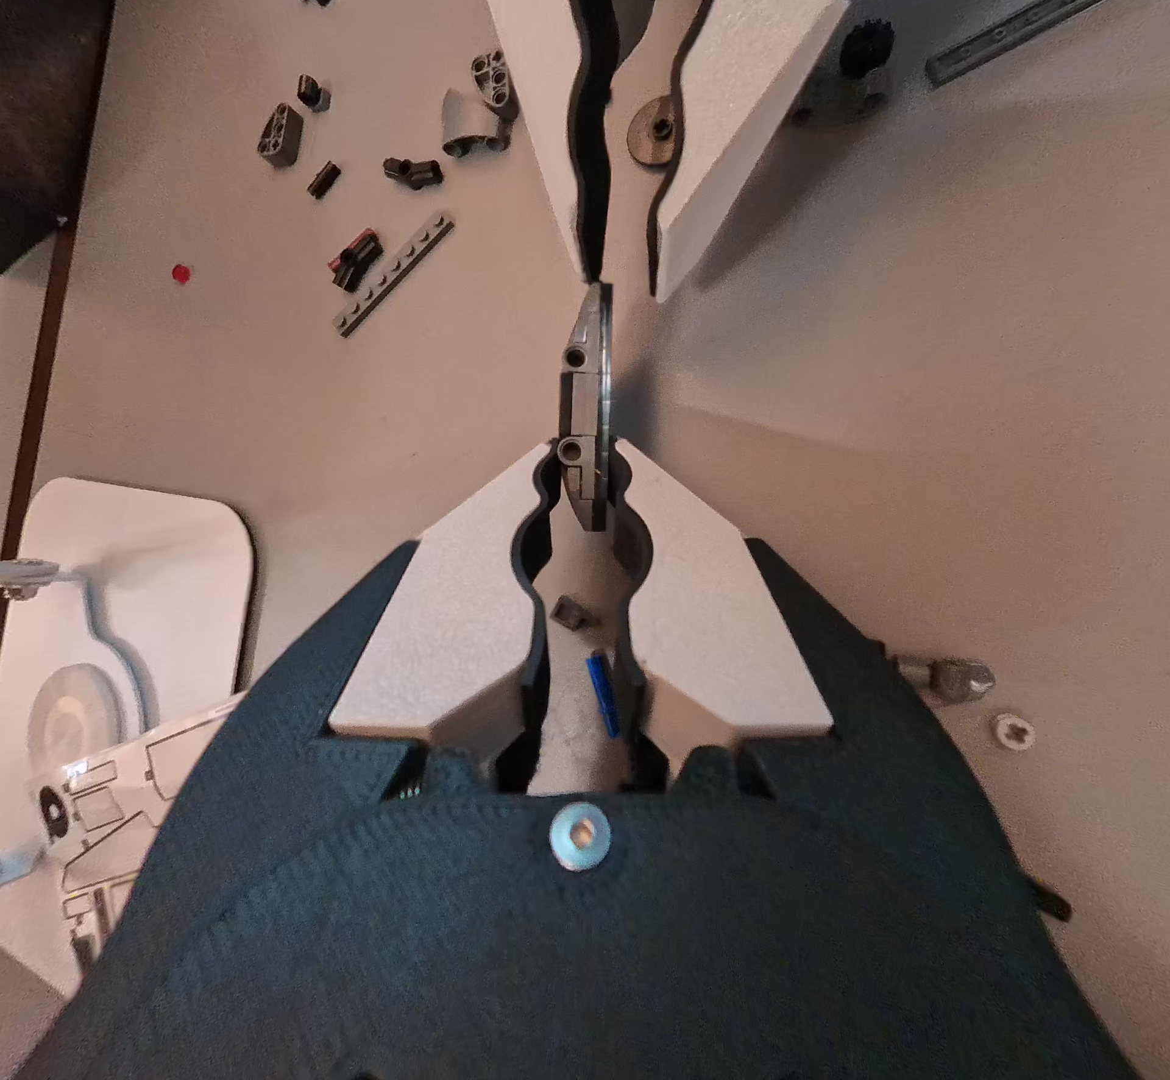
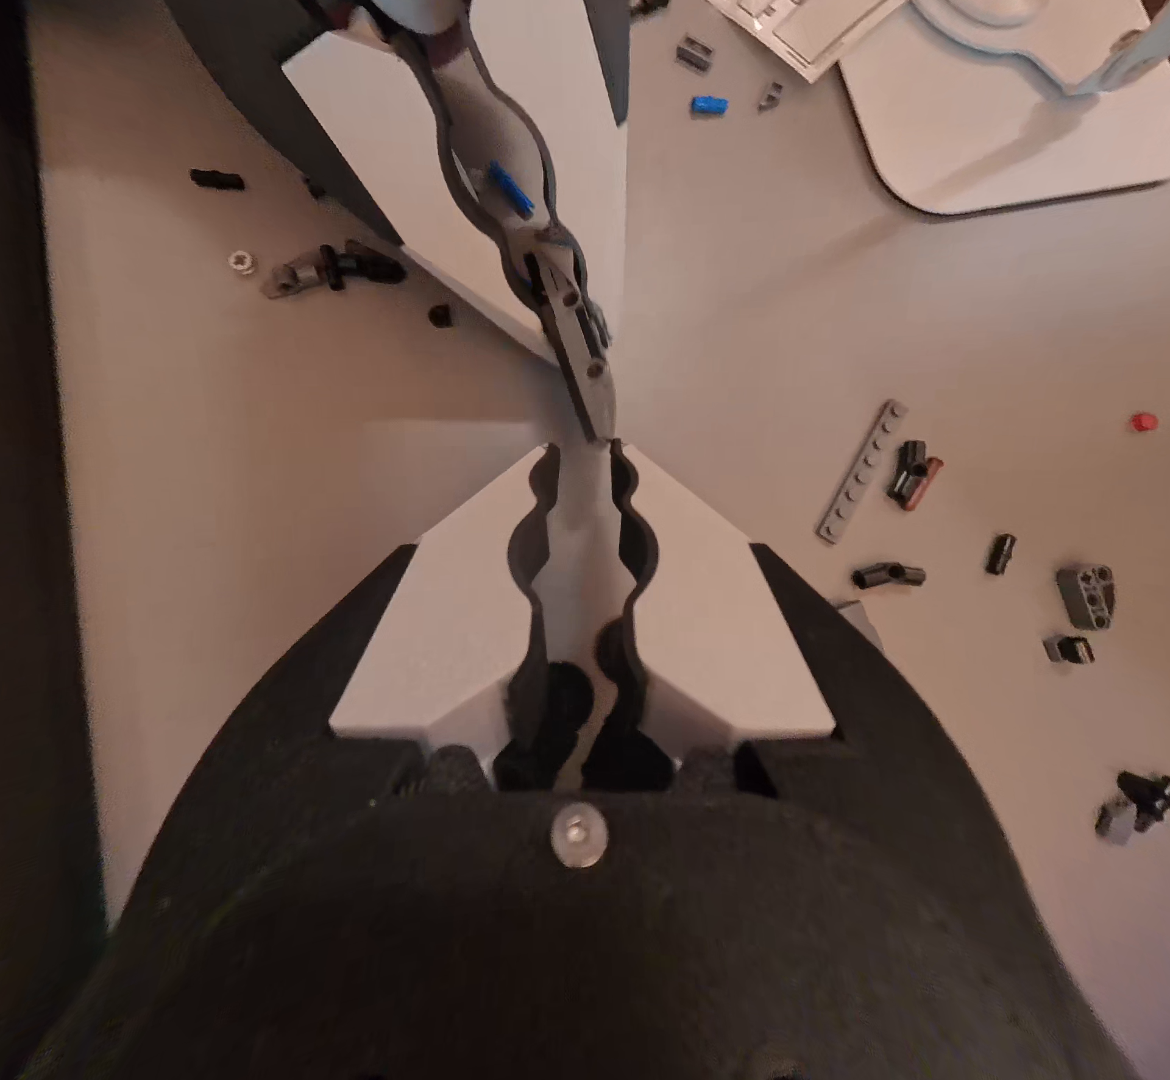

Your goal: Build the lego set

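Left gripper [image 1: 585, 467] jaws pinched the grey lego assembly [image 1: 585, 398]; right gripper [image 2: 585, 448] jaws narrowly spread at its tip; mid-handover, I judged; next needs a closing pinch.

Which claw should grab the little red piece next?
Probably the right gripper: its fingers hold nothing. The left gripper is shut on the grey curved piece, so it isn't free for the red piece.

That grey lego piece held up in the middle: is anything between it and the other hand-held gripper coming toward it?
Nothing visible. The left hand-held gripper holds the grey piece above the table, and the right hand-held gripper has its tips right at the piece's free end, slightly apart. Loose parts lie off to the sides.
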